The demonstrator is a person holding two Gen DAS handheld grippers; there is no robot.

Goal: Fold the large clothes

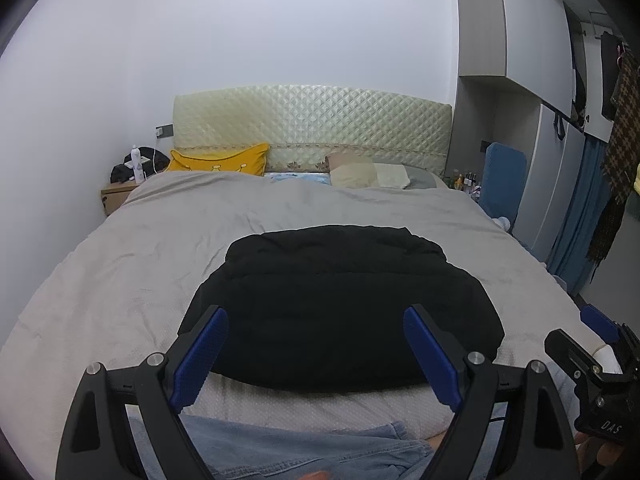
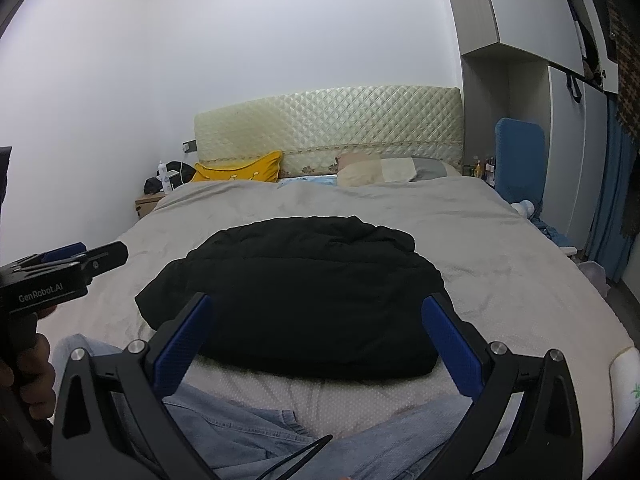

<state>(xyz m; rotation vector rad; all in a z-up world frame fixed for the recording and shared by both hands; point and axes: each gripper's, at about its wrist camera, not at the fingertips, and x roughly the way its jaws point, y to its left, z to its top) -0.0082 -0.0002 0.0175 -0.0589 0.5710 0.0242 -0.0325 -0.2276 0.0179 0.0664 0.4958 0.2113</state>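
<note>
Black jacket (image 1: 340, 308) lies folded near the bed's (image 1: 120, 272) foot edge, its long axis running side to side across the bed. Your left claw (image 1: 316, 354) and right claw (image 2: 318, 344) both gape apart (holding nothing) above it.

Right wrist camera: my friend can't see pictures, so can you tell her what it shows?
A puffy black jacket, folded into a bundle, lies on a grey bed, straight ahead of the open right gripper, which holds nothing. The left gripper pokes in from the left edge. A yellow pillow leans against the quilted headboard at the far end.
</note>
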